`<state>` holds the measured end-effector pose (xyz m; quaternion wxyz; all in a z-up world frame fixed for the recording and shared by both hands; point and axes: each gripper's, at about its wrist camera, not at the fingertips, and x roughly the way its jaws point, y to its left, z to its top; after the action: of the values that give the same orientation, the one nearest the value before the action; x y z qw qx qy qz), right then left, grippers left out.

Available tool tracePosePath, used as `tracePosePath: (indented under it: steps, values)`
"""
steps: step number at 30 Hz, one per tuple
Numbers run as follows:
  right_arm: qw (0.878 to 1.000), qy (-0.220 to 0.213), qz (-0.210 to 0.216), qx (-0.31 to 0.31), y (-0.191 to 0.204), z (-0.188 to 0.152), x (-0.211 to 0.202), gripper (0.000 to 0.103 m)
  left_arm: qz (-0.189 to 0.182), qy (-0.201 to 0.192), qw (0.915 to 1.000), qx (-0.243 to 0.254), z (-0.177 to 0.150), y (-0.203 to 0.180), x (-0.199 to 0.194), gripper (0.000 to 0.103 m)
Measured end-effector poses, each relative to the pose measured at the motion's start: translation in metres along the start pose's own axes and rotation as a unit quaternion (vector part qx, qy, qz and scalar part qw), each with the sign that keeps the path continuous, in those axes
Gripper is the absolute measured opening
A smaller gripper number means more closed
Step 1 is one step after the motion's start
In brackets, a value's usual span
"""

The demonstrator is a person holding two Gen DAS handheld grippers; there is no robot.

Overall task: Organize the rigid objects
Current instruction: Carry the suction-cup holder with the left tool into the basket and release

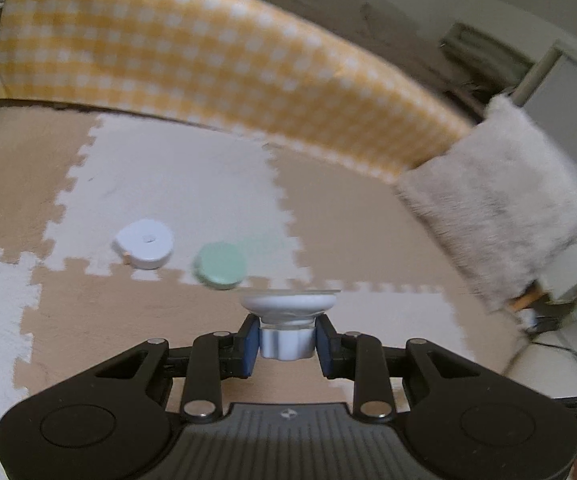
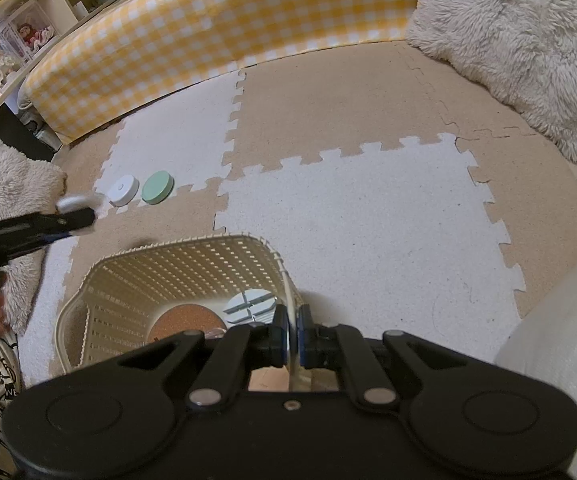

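Observation:
My left gripper [image 1: 287, 344] is shut on a white suction-cup holder [image 1: 288, 304], gripping its ribbed knob above the foam mat. In the right wrist view this left gripper [image 2: 76, 210] shows at the left, holding the white piece in the air. A white round disc [image 1: 144, 243] and a green round disc [image 1: 220, 265] lie side by side on the mat; they also show in the right wrist view as the white disc [image 2: 121, 189] and the green disc [image 2: 157, 187]. My right gripper [image 2: 293, 336] is shut on the rim of a cream woven basket [image 2: 176, 264].
The basket holds a cork coaster [image 2: 186, 322] and a striped round item [image 2: 250, 304]. A yellow checked bumper [image 2: 216, 36] bounds the far side of the mat. Fluffy cushions lie at the right [image 2: 520, 40] and the left [image 2: 4, 176]. Shelves [image 2: 16, 32] stand at the back left.

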<state>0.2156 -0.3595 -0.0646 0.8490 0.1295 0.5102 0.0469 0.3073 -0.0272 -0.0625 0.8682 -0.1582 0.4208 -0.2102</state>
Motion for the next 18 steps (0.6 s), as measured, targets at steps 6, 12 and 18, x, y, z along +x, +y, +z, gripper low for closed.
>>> tracePosePath:
  steps: [6, 12, 18]
  values:
    - [1.000, 0.000, 0.000, 0.000, 0.000, 0.000, 0.000, 0.006, -0.061, 0.011, 0.9980, -0.015, -0.011, -0.037, -0.023, 0.031]
    - [1.000, -0.001, 0.001, 0.001, -0.001, -0.001, 0.000, 0.005, -0.074, 0.072, 0.9947, -0.006, -0.040, -0.068, -0.012, 0.031]
    - [1.000, -0.001, 0.001, 0.001, -0.001, -0.001, 0.000, 0.005, -0.021, 0.111, 0.9934, 0.017, -0.060, -0.078, 0.006, 0.031]
